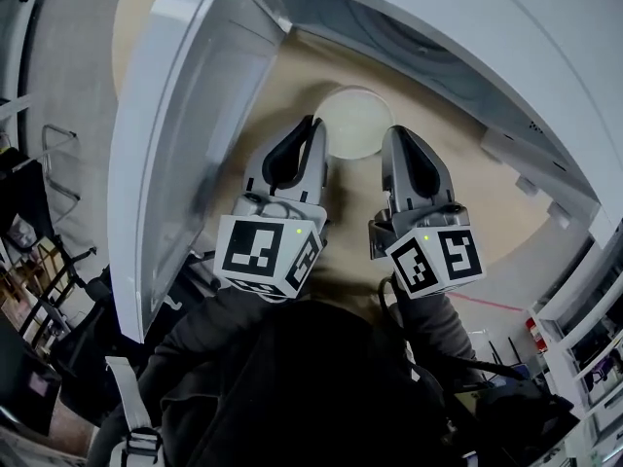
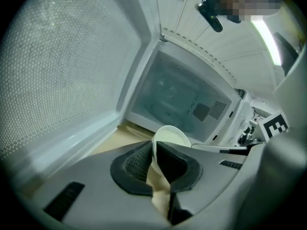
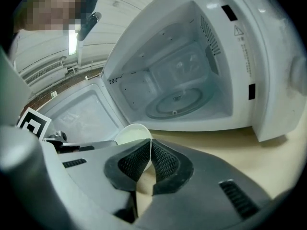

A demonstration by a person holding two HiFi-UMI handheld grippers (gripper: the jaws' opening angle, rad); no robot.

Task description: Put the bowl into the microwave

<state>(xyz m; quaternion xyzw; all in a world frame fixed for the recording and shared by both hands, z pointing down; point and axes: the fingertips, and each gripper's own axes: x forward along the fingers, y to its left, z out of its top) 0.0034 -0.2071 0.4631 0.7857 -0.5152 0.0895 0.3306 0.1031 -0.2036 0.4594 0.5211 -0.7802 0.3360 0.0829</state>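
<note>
Pads (image 3: 165, 164), black and ribbed, pinch round white bowl (image 1: 352, 123).

A tan tabletop (image 1: 492, 212) stretched below, and a long ceiling light (image 2: 268, 40) glowed against the white panelled ceiling (image 2: 225, 51). A wire rack (image 1: 54, 159) stood at the left (its contents too dark to tell), with white shelving (image 1: 594, 348) at the far right.

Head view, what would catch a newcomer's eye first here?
The white bowl in the middle stands out, pinched by its rim from both sides: the left gripper on its left edge, the right gripper on its right. Just beyond it the microwave stands with its door swung wide open to the left. The right gripper view shows the glass turntable inside.
</note>
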